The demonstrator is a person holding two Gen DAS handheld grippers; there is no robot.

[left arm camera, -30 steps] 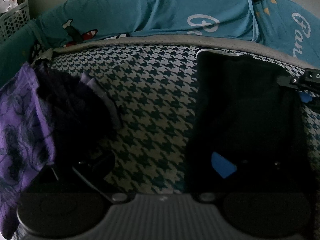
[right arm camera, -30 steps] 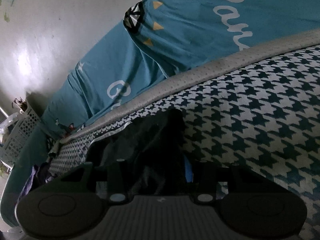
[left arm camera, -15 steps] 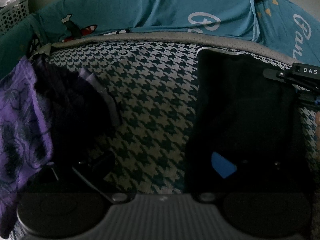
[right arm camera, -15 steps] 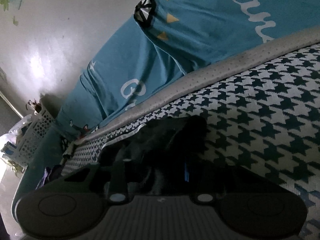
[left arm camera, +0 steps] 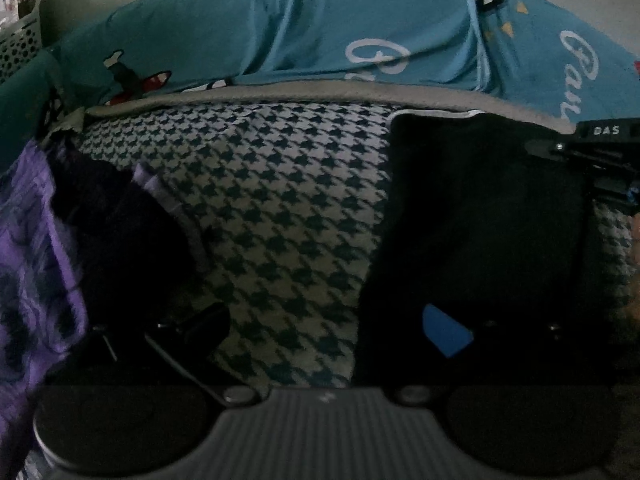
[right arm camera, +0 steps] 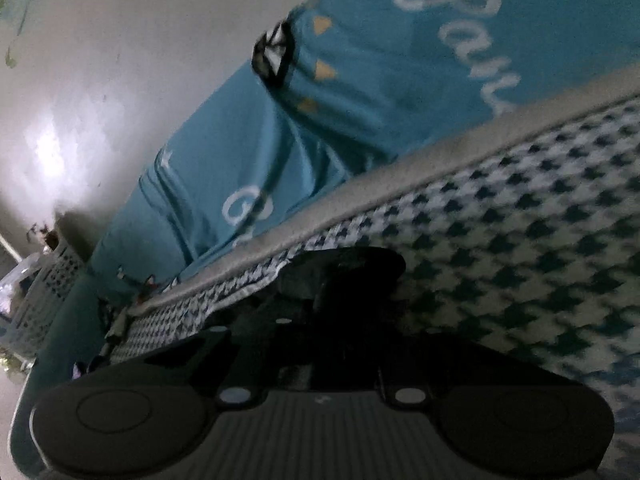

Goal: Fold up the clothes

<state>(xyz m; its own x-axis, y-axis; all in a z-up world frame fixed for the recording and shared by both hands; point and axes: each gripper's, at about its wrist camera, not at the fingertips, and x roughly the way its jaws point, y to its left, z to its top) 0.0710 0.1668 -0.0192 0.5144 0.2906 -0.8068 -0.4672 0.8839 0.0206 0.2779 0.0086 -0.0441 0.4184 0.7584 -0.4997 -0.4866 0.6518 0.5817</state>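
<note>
A folded black garment (left arm camera: 480, 216) lies on the houndstooth mat (left arm camera: 280, 200), right of centre in the left wrist view. My left gripper (left arm camera: 320, 332) is open; its blue right pad (left arm camera: 446, 334) rests over the garment's near edge, its left finger (left arm camera: 192, 328) on the mat. My right gripper shows at the right edge of that view (left arm camera: 600, 152), above the garment's far right corner. In the right wrist view my right gripper (right arm camera: 320, 332) hangs over the black garment (right arm camera: 344, 268); its fingers are dark against the cloth, so whether they are open or shut is unclear.
A purple patterned cloth with a dark garment (left arm camera: 48, 248) is heaped at the mat's left. Teal bedding with white lettering (left arm camera: 360, 40) lies behind the mat's grey border. A white perforated basket (right arm camera: 44, 288) stands at the far left by the wall.
The right gripper has tilted and lifted back from the black garment's corner. The left gripper has barely moved.
</note>
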